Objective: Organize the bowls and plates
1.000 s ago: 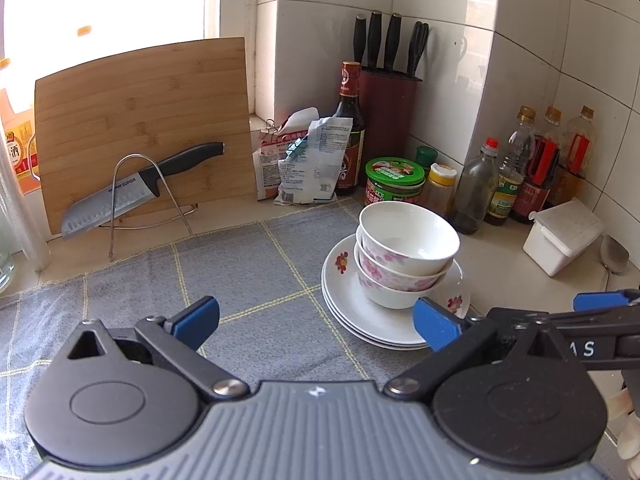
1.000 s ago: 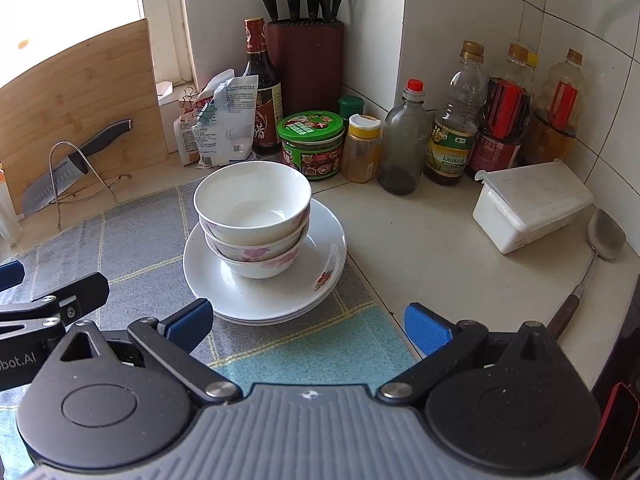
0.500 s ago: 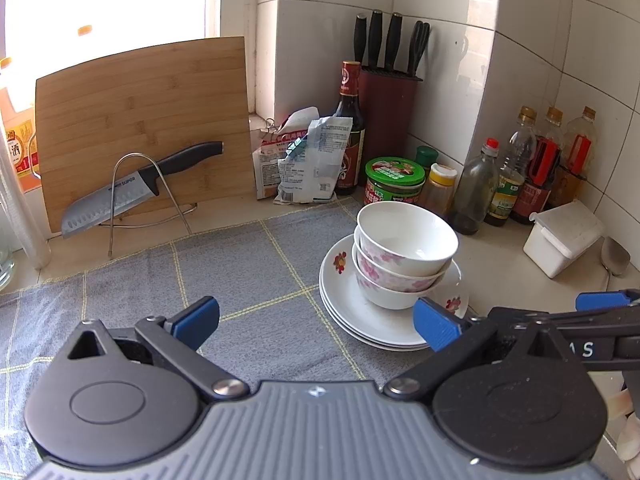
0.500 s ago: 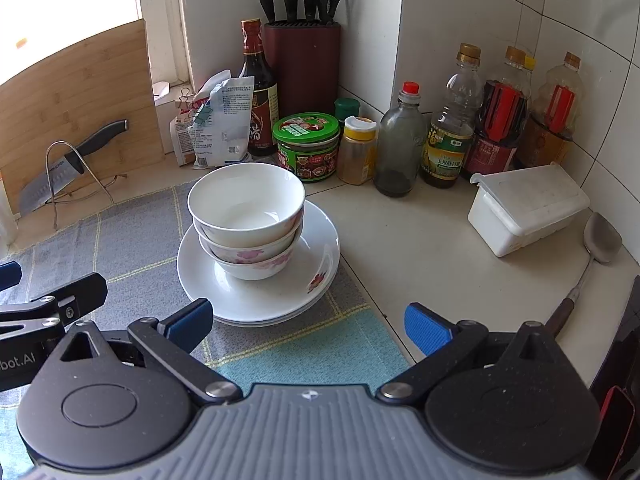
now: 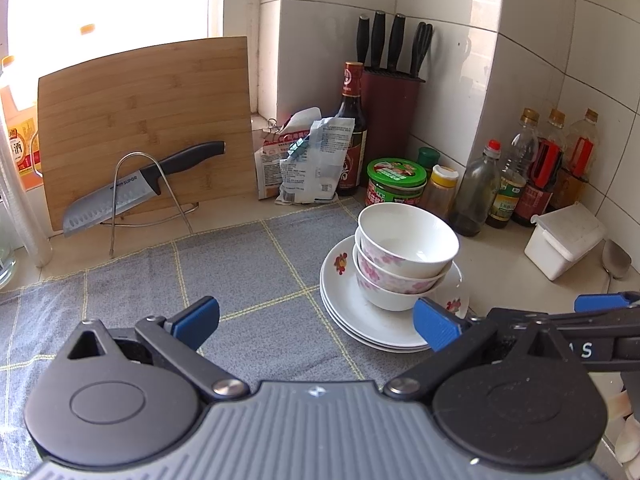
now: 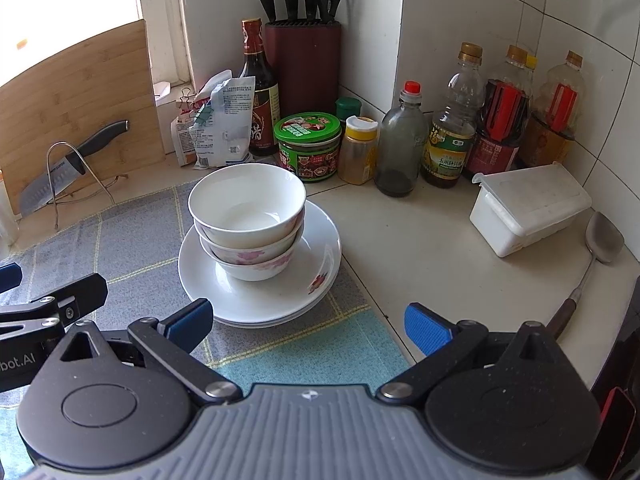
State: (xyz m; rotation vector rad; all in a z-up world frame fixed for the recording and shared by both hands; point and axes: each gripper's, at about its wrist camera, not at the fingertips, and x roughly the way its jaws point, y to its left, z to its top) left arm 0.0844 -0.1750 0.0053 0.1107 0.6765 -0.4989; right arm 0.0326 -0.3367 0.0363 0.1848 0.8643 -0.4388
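Note:
Three white bowls with pink flowers sit nested on a stack of white plates, at the right edge of a grey checked cloth. My left gripper is open and empty, above the cloth, left of and in front of the stack. My right gripper is open and empty, in front of the stack and a little to its right. Each gripper shows at the edge of the other's view.
Against the back wall stand a bamboo cutting board, a knife on a wire stand, a knife block, snack bags, a green-lidded jar and several bottles. A white box and a metal spatula lie at the right.
Both grippers have drifted slightly; the stack sits a little further left in both views. Both stay open and empty. Bowls and plates have not moved.

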